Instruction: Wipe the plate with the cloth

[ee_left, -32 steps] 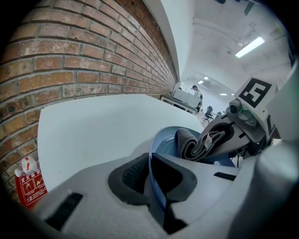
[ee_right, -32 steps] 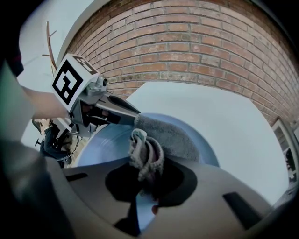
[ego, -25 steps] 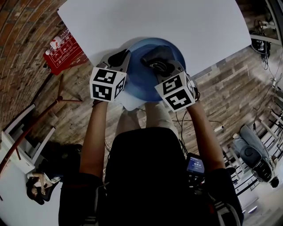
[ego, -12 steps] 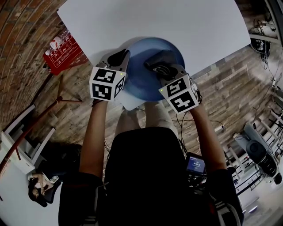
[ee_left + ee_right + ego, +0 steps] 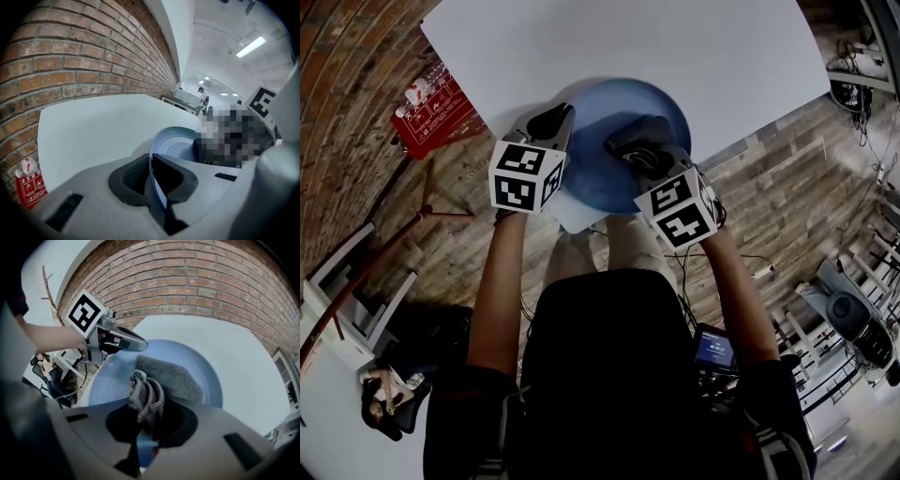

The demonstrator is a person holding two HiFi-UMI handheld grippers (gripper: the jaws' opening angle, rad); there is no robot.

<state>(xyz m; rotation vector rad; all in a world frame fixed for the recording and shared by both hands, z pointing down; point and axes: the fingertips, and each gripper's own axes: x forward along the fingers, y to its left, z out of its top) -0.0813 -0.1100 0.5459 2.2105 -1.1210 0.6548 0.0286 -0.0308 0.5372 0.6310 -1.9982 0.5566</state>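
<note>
The blue plate (image 5: 623, 103) sits at the near edge of the white table (image 5: 675, 47). Its left rim is pinched edge-on between the fingers of the left gripper (image 5: 151, 180), which are drawn narrow around it. The right gripper (image 5: 149, 423) is the one over the plate's middle, its fingers closed on a bunched fold of the grey cloth (image 5: 171, 376). The rest of the cloth lies flat on the plate ahead of those fingers, towards the far rim. The plate looks smooth, round and shallow with faint rings, and the cloth is nubbly like towelling. I'd judge the next wiping strokes belong to the right hand, while the left steadies the plate.
</note>
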